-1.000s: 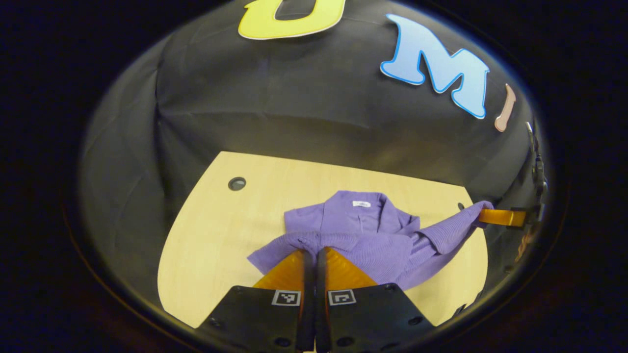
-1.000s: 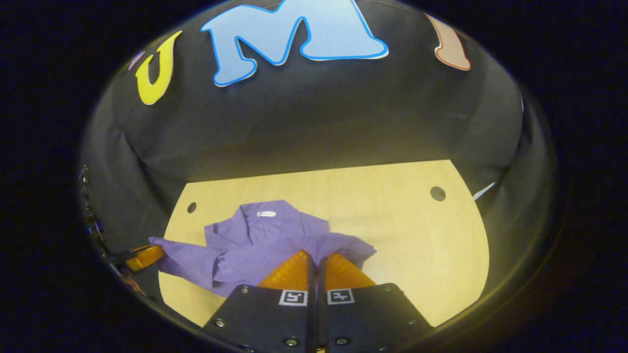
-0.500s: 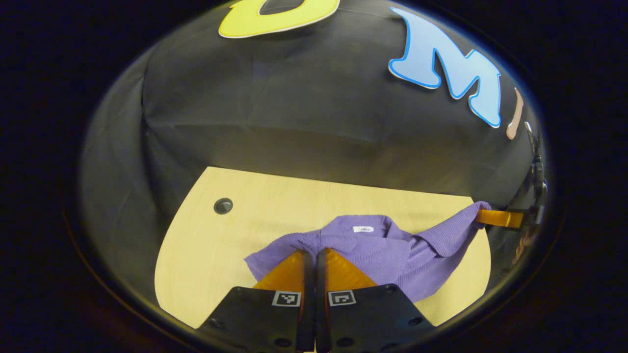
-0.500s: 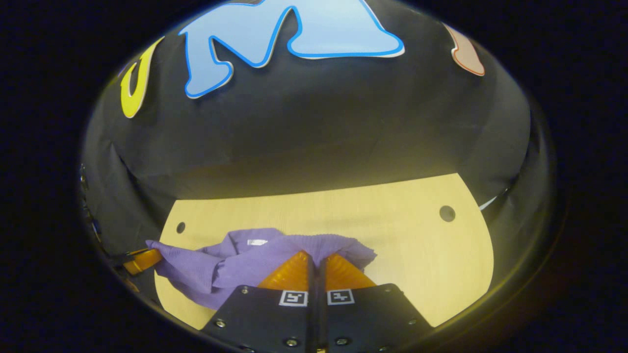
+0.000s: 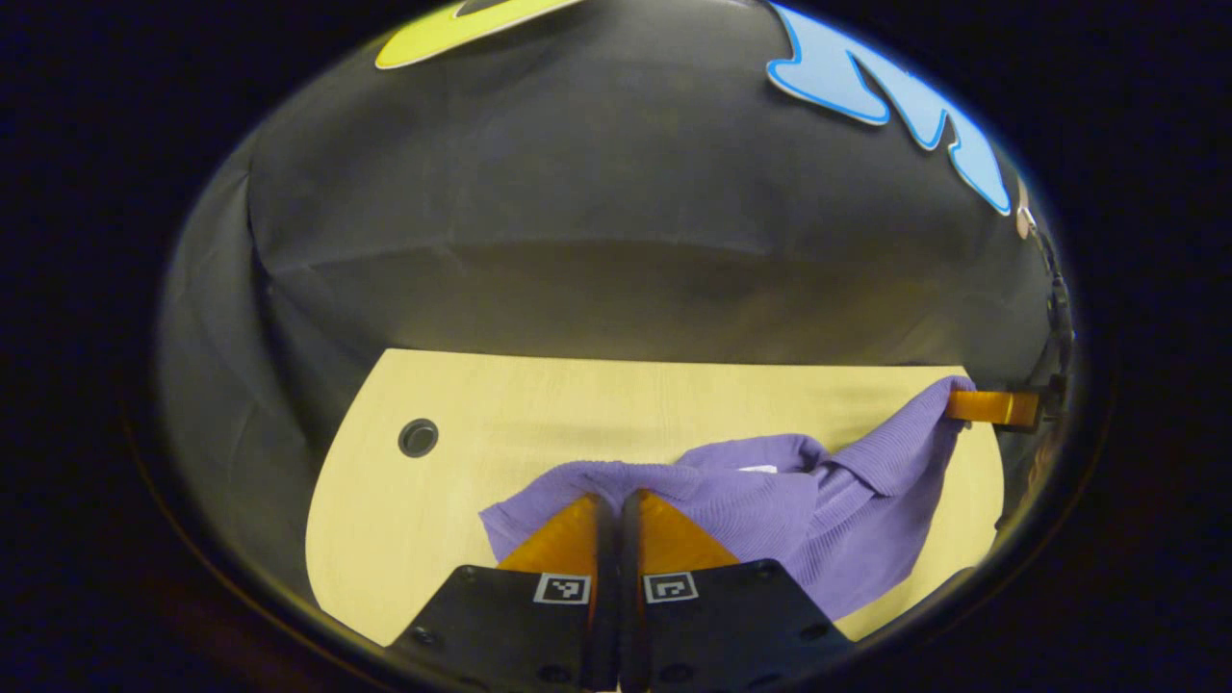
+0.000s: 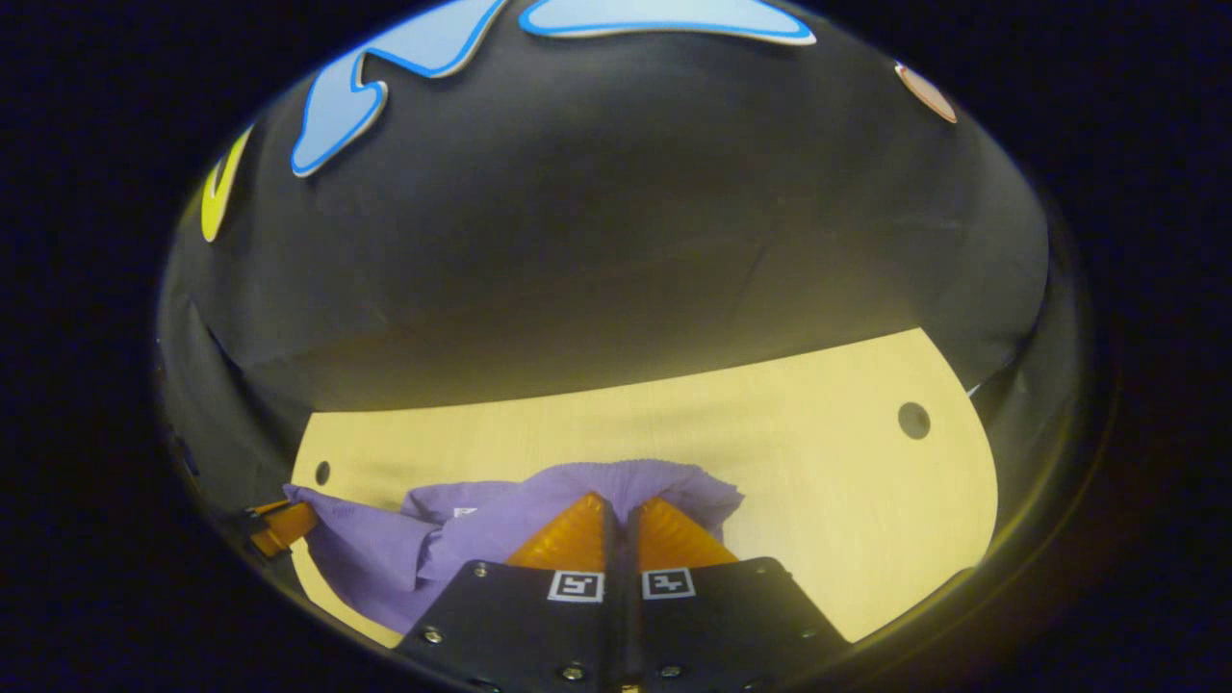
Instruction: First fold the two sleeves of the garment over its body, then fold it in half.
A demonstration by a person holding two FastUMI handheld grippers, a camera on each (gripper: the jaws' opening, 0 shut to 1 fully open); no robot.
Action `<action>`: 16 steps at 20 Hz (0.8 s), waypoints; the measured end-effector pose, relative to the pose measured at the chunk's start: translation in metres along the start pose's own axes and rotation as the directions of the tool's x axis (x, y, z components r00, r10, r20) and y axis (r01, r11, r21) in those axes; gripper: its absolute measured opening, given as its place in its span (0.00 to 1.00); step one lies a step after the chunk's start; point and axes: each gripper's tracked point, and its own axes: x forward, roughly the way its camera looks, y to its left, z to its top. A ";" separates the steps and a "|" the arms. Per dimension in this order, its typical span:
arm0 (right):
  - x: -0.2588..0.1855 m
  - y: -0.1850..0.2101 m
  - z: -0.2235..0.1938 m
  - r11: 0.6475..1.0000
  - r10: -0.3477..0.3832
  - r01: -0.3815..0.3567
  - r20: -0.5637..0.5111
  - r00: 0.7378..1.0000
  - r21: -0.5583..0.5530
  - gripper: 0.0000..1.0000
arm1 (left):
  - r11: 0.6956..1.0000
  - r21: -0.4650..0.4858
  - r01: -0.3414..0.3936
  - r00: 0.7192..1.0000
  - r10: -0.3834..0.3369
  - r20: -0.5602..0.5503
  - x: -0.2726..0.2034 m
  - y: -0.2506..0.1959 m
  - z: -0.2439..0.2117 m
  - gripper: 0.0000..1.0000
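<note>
A purple knit garment (image 5: 770, 510) lies bunched on the light wooden table (image 5: 462, 452), its near edge lifted off the top. My left gripper (image 5: 616, 497) is shut on that edge at one corner. The other gripper (image 5: 991, 407) shows far right in the left gripper view, pinching the opposite corner. In the right gripper view my right gripper (image 6: 621, 500) is shut on the garment (image 6: 462, 525), and the left one (image 6: 279, 525) holds the cloth at the far left. A white neck label (image 6: 465, 513) peeks out between the folds.
The table has a round cable hole (image 5: 418, 437) on one side and another cable hole (image 6: 912, 420) on the other side. Black cloth walls close in the back and sides. Bare tabletop (image 6: 818, 500) lies beyond and to the right of the garment.
Both grippers have carried the held edge forward over the garment's body, toward the collar. The collar and label, plainly seen before, are now mostly covered.
</note>
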 end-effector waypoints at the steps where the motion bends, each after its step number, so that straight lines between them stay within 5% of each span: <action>1: 0.007 -0.002 -0.004 1.000 -0.006 0.006 -0.007 1.000 -0.010 0.00 | 1.000 -0.003 -0.001 1.000 0.001 -0.005 0.009 -0.001 -0.003 0.06; 12: 0.053 -0.019 -0.040 0.998 -0.061 0.056 -0.115 0.992 -0.041 0.00 | 0.999 -0.027 -0.025 0.998 0.023 -0.066 0.064 0.011 -0.037 0.06; 16: 0.058 -0.014 -0.052 1.000 -0.001 0.001 -0.134 0.991 -0.001 0.02 | 0.999 -0.032 -0.020 0.996 0.017 -0.085 0.066 0.011 -0.043 0.13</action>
